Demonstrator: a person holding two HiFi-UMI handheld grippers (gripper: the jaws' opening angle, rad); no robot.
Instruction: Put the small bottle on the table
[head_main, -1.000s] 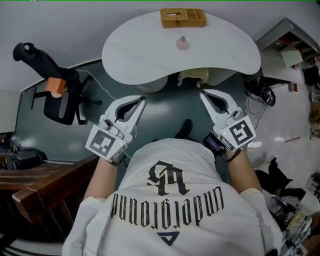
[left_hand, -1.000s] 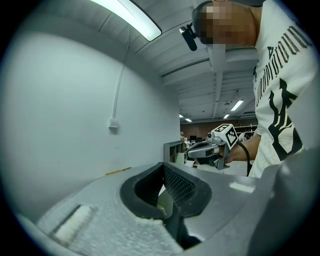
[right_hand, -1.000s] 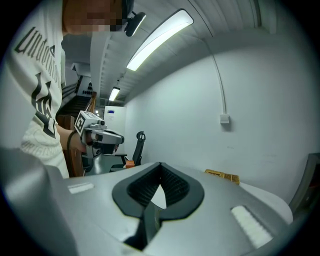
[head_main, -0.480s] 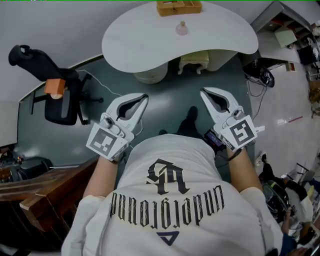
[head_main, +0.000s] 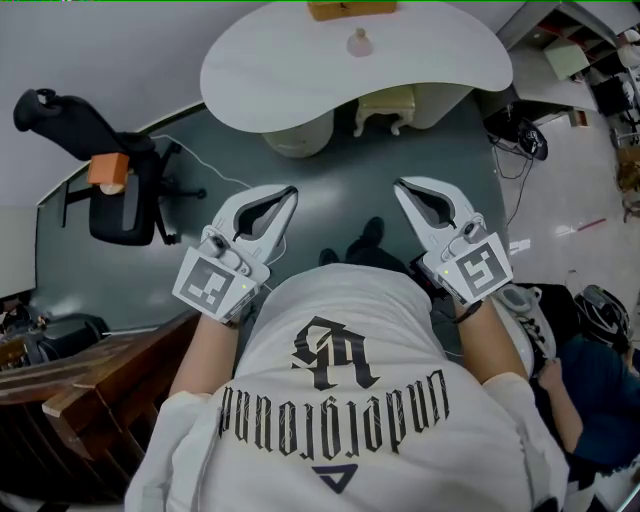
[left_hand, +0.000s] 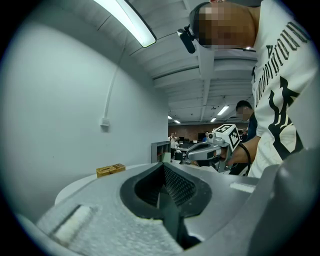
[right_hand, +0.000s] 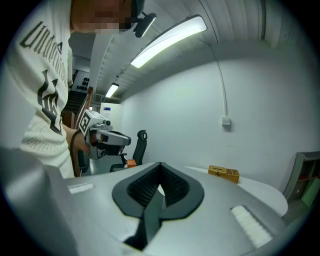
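Observation:
The small pinkish bottle (head_main: 358, 42) stands upright on the white curved table (head_main: 270, 75), in front of a wooden box (head_main: 350, 10) at the table's far edge. My left gripper (head_main: 289, 191) and right gripper (head_main: 399, 185) are held side by side over the dark floor, well short of the table. Both are shut with nothing between the jaws. The left gripper view shows the shut jaws, the wooden box (left_hand: 110, 170) and the right gripper (left_hand: 209, 148). From the right gripper view I see the box (right_hand: 223, 173) and the left gripper (right_hand: 106, 136); the bottle is hidden in both.
A black office chair (head_main: 118, 195) with an orange object (head_main: 107, 171) stands at the left. A cream stool (head_main: 386, 106) and the table's round base (head_main: 298, 136) sit under the table. Wooden railing (head_main: 75, 375) lies lower left. Another person (head_main: 590, 365) crouches at lower right beside clutter.
The table, bottle and box have slid toward the top of the head view. Another person has come into view at lower right. Both grippers stay shut and almost still.

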